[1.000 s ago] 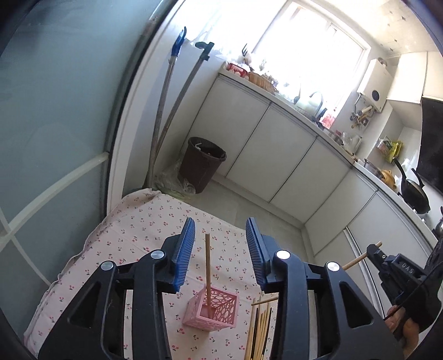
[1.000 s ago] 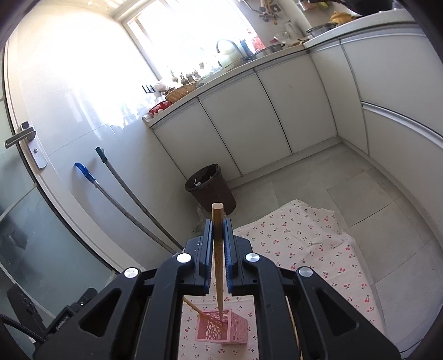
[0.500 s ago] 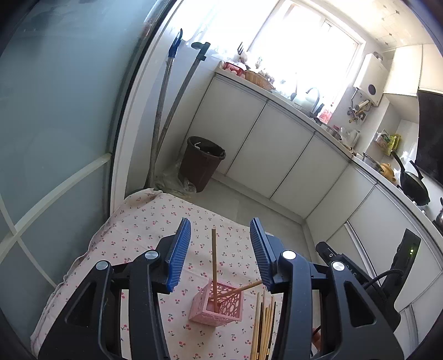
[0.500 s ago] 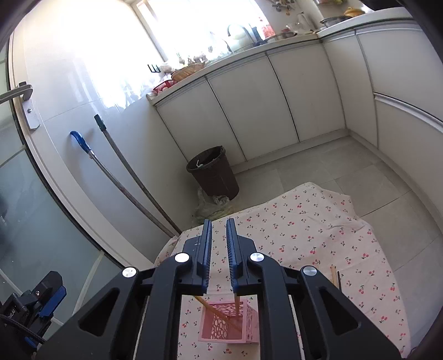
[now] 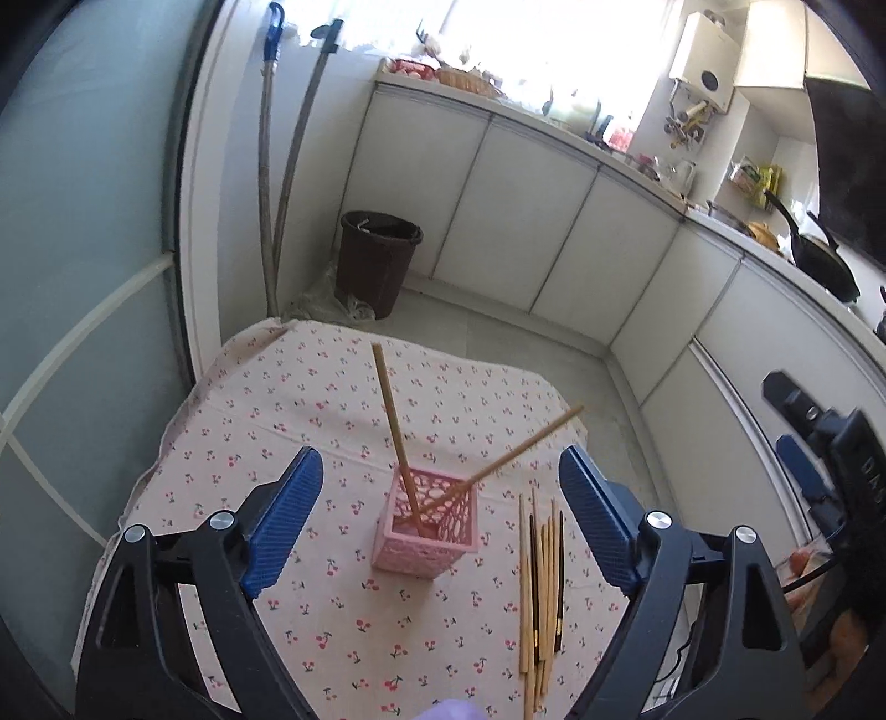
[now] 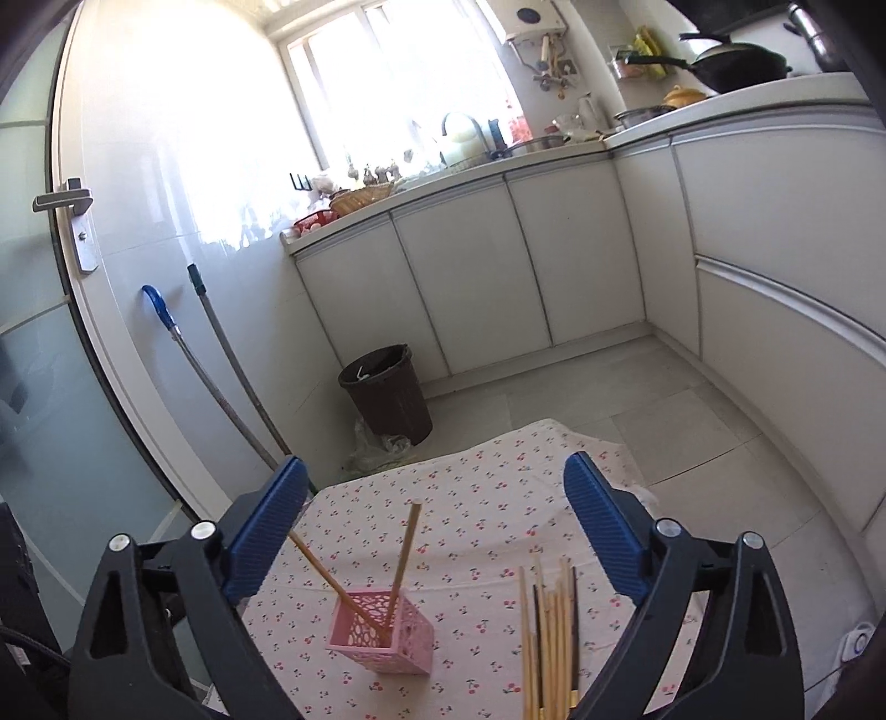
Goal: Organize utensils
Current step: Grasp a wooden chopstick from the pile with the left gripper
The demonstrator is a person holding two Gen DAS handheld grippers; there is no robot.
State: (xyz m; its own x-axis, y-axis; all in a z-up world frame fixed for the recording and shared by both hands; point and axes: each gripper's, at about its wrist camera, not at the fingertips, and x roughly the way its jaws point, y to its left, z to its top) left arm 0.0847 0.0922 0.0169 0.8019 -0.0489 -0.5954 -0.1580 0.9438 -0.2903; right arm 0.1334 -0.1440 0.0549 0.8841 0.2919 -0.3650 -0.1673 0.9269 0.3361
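Home kitchen: white base cabinets under an L-shaped counter, sink tap at the window, black wok, wall water heater, brown bin, mops.

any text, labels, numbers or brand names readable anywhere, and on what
Raised marking on the black right gripper body at the left wrist view's right edge: looks like lettering, too blurred to read.
Yellow packets on the wall rack: print too small to read.
Nothing else carries legible text.

Two chopsticks in basket on tablecloth — loose chopstick bundle just right.
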